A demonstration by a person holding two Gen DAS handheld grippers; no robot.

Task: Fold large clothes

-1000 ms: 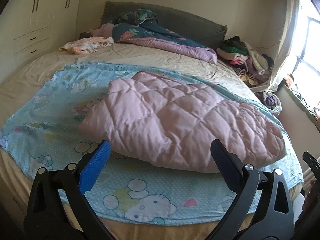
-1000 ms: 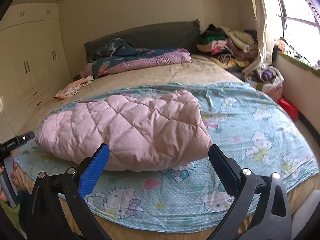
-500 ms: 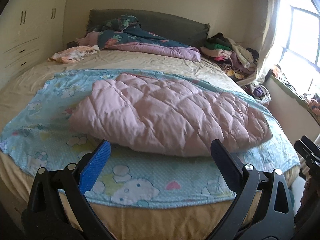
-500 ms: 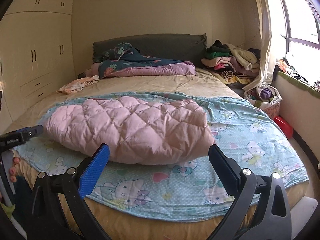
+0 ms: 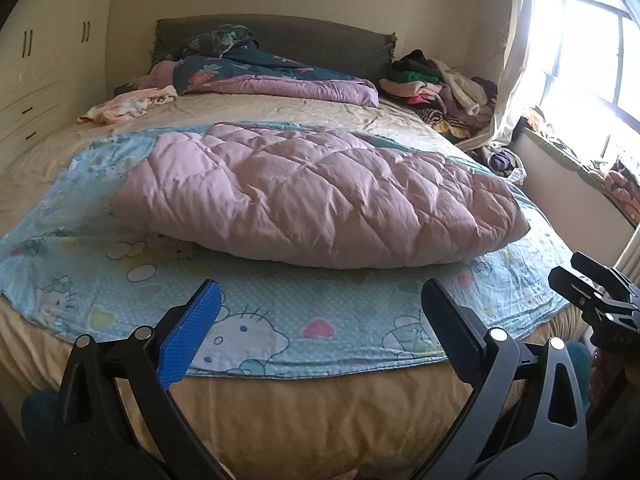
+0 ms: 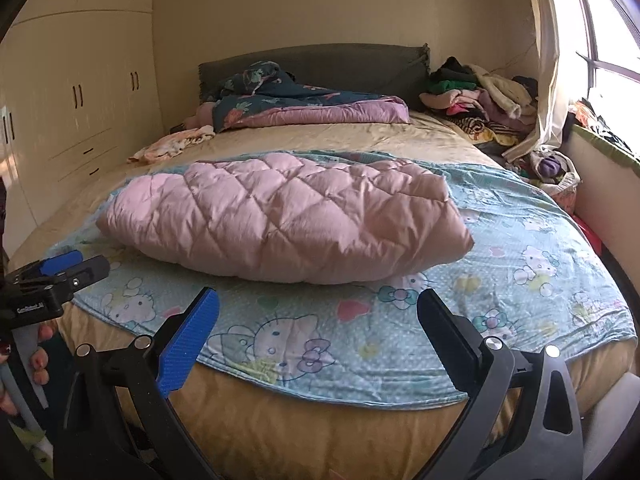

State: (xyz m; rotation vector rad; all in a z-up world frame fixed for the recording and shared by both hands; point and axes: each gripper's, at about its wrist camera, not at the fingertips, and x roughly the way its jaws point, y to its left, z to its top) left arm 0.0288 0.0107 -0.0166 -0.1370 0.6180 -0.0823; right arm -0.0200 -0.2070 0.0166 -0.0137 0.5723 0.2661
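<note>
Bed (image 5: pixel 320 412): its foot edge lies just ahead of both my grippers, yellow mattress side exposed below. Blue cartoon-print sheet (image 5: pixel 280 312) is spread over the near half, its hem lying along that edge. Pink quilted jacket (image 5: pixel 320 196), folded into a thick bundle, rests mid-sheet, well apart from both tools, with open sheet on every side. My left gripper (image 5: pixel 320 312): jaws wide open, holding nothing, touching nothing, held level off the foot edge. My right gripper (image 6: pixel 318 320): jaws likewise wide open and empty, level, beside the left.
</note>
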